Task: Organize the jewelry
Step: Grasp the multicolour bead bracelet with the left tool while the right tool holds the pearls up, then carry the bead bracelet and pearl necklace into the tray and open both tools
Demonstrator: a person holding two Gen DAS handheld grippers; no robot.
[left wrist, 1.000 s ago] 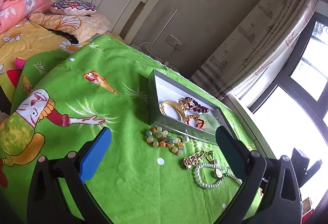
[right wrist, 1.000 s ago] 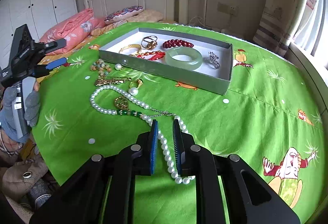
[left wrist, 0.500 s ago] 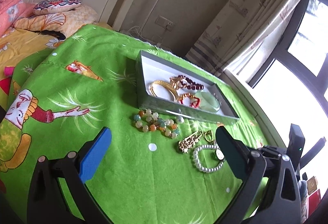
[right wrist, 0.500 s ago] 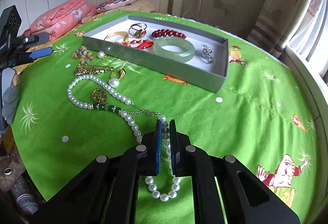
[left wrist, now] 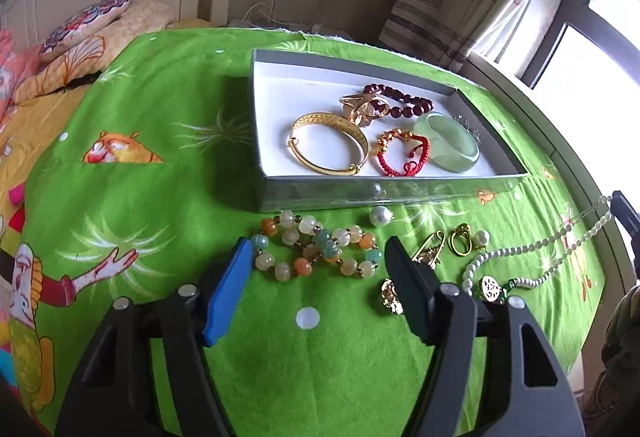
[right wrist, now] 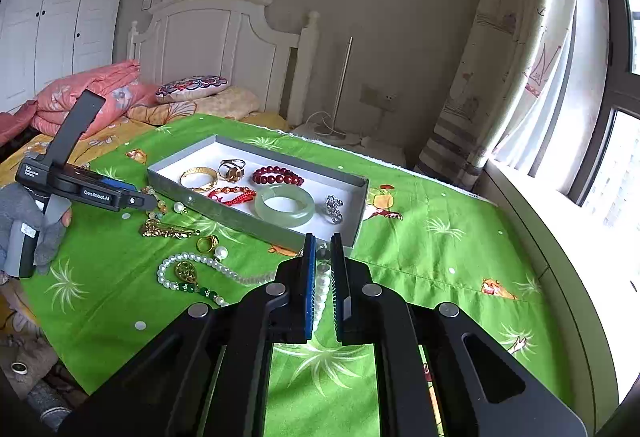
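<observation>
A grey jewelry box (left wrist: 400,193) (right wrist: 256,223) on the green cloth holds a gold bangle (left wrist: 330,147), red bead bracelet (right wrist: 278,176), jade bangle (right wrist: 285,205) and other pieces. My right gripper (right wrist: 321,249) is shut on a pearl necklace (right wrist: 200,261) and lifts one end off the cloth; the strand also shows in the left wrist view (left wrist: 532,253), rising to the right. My left gripper (left wrist: 318,257) is open, low over a multicoloured bead bracelet (left wrist: 316,249) in front of the box.
A gold brooch (right wrist: 168,230), gold ring (right wrist: 208,243) and loose pearl (left wrist: 378,215) lie on the cloth before the box. A bed with pillows (right wrist: 192,89) is at the left, a curtain and window (right wrist: 540,77) at the right.
My right gripper closed on the pearl necklace and lifted it, dragging the strand. My left gripper moved forward and down to the multicoloured bead bracelet.
</observation>
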